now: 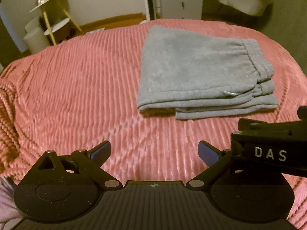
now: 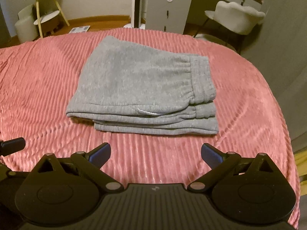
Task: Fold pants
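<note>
Grey sweatpants (image 1: 193,71) (image 2: 140,88) lie folded in a compact stack on the pink ribbed blanket (image 1: 76,88) (image 2: 38,88), waistband at the right side. My left gripper (image 1: 154,153) hovers open over bare blanket, nearer than the stack and to its left, holding nothing. My right gripper (image 2: 155,154) is also open and empty, a short way in front of the stack's near edge. Part of the right gripper's body (image 1: 268,145) shows at the right of the left wrist view, and a piece of the left one (image 2: 11,145) at the left of the right wrist view.
Beyond the bed stand a gold tiered side table (image 1: 51,17) (image 2: 46,9) at far left, a white drawer cabinet (image 1: 182,0) (image 2: 168,9), and a white fluffy chair (image 1: 247,0) (image 2: 239,17) at far right. The blanket edge drops off on the right (image 2: 278,115).
</note>
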Tool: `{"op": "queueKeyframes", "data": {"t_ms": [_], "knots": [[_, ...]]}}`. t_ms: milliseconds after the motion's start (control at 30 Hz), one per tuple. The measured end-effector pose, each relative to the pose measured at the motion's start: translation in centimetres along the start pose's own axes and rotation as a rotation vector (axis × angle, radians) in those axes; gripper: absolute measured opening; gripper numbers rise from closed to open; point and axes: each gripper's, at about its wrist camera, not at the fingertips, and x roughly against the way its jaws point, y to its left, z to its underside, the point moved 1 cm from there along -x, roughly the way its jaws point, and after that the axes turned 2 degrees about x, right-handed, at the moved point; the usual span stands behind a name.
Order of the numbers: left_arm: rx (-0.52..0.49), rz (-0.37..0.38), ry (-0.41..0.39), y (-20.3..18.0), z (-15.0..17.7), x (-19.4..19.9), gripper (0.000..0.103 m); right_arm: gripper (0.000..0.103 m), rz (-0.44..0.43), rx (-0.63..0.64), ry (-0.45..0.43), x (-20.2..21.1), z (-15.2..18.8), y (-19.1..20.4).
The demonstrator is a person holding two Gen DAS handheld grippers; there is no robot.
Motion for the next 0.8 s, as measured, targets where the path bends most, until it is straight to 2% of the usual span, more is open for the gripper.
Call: {"op": "queueKeyframes", "data": {"t_ms": [800], "knots": [[-0.031, -0.005, 0.021, -0.4, -0.5, -0.5, 0.100, 0.100, 0.007, -0.067, 0.059, -1.3, 0.2, -1.2]]}}
